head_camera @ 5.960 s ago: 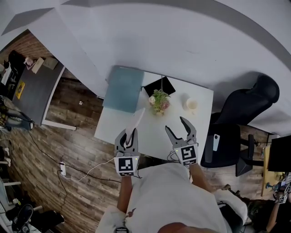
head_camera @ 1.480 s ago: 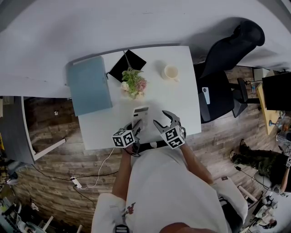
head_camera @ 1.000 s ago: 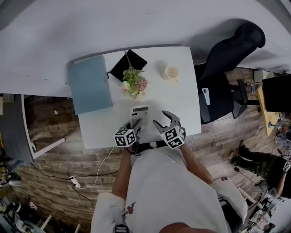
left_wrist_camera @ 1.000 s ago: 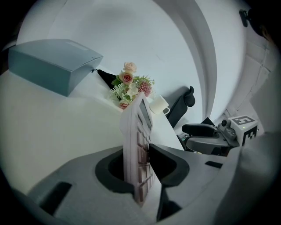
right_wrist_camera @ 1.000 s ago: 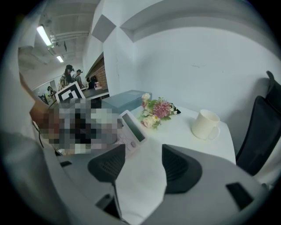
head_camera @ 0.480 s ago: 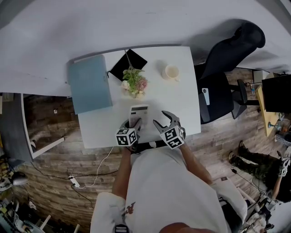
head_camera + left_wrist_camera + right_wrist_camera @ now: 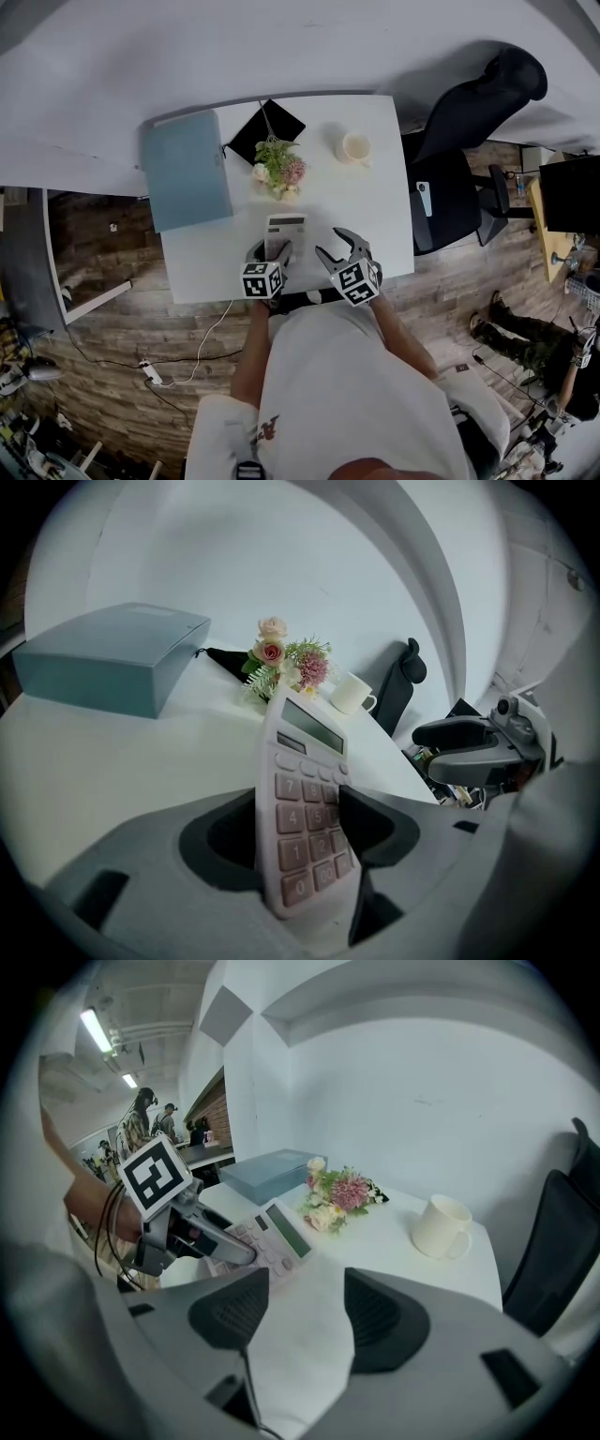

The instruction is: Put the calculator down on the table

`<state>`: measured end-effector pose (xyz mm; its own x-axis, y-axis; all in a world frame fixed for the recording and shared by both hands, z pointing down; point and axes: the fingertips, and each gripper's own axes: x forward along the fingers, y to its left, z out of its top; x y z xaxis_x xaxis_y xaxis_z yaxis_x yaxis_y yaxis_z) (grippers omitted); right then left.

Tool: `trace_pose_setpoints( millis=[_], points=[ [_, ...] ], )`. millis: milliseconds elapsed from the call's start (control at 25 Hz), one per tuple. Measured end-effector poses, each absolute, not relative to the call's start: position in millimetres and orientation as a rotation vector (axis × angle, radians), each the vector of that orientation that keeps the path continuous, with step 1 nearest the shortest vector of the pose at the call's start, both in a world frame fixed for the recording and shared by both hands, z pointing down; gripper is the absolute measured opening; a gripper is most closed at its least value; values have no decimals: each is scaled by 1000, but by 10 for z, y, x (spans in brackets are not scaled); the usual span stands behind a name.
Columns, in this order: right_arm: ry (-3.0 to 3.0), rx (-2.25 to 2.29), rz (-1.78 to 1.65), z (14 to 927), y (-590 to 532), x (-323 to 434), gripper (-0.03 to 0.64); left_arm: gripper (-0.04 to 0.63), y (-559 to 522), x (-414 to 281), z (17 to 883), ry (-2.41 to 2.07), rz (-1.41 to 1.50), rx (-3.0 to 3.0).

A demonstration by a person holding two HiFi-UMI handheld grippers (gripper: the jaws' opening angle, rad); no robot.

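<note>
The left gripper (image 7: pixel 298 810) is letting go: its jaws have just been opening and are standing apart around the calculator (image 7: pixel 302 757), which is apparently resting on the table (image 7: pixel 380 202) just inside the near edge. The right gripper (image 7: pixel 300 1309) is waiting beside it, spread and empty. Only backing away is remaining, with the flowers (image 7: pixel 278 172) standing just beyond.

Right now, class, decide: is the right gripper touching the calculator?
Apart. The head view shows a strip of white table between the calculator and the right gripper; the right gripper view shows only bare table between its open jaws.
</note>
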<state>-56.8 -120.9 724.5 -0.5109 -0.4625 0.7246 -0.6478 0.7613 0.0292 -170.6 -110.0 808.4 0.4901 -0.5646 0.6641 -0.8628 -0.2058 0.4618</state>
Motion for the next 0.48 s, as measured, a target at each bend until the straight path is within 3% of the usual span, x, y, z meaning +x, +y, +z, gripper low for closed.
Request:
trace_pose_setpoints(
  millis=[480],
  points=[
    [-2191, 846, 288, 7196, -1173, -668, 255, 302, -1114, -1815, 8143, -1222, 503, 1898]
  ],
)
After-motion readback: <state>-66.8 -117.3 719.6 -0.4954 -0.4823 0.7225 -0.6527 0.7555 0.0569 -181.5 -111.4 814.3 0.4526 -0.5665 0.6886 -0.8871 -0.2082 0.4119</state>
